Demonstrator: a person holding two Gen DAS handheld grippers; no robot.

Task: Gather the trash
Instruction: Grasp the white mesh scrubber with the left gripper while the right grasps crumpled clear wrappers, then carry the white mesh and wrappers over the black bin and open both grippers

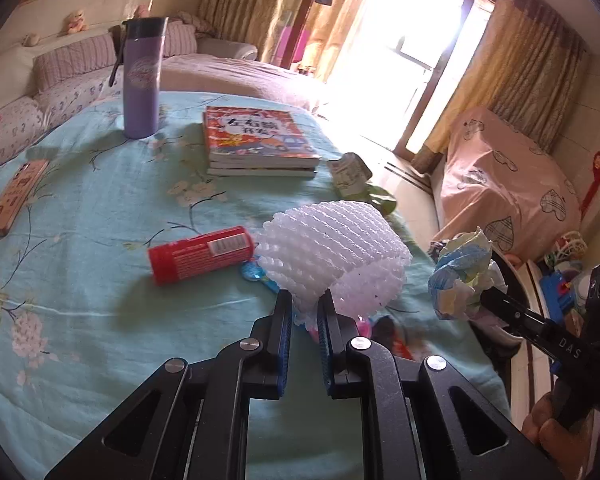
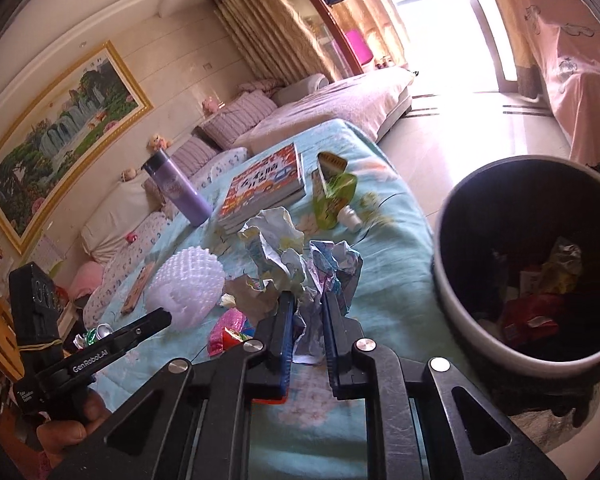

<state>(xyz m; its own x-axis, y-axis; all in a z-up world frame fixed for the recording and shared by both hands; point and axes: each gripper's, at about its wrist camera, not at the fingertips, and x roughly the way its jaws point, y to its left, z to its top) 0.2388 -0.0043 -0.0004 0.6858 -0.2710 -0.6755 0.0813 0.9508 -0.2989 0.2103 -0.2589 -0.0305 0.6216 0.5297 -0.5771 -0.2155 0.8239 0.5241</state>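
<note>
Trash lies scattered over the table with the pale blue flowered cloth (image 1: 100,240), and two pieces of it are already gripped. Seen from the left wrist, the left gripper (image 1: 305,312) has its jaws drawn narrow on the lower rim of a white foam fruit net (image 1: 332,256), pinching one edge so the light mesh stands up above the cloth. Beside the net, on the side toward the stack of books (image 1: 256,140), lies a red tube-shaped package (image 1: 202,254), and a small blue wrapper (image 1: 254,272) peeks out under the net's edge. Beyond the net, near the cloth's far edge, sits a crushed drink carton (image 1: 350,174). A purple tumbler (image 1: 142,76) and a phone (image 1: 14,198) stand farther off; they look like keepers, not trash. The right gripper (image 1: 488,294) shows at the net's other side, carrying crumpled paper (image 1: 462,276).

From the right wrist, the right gripper (image 2: 306,312) is closed tight on that crumpled paper (image 2: 300,264), held off the cloth. A black bin (image 2: 528,264) with wrappers already inside stands just off the table's edge, close to the paper, probably the reason the wad is held toward that side. A pink wrapper (image 2: 228,330) lies on the cloth between the paper and the foam net (image 2: 188,284).
</note>
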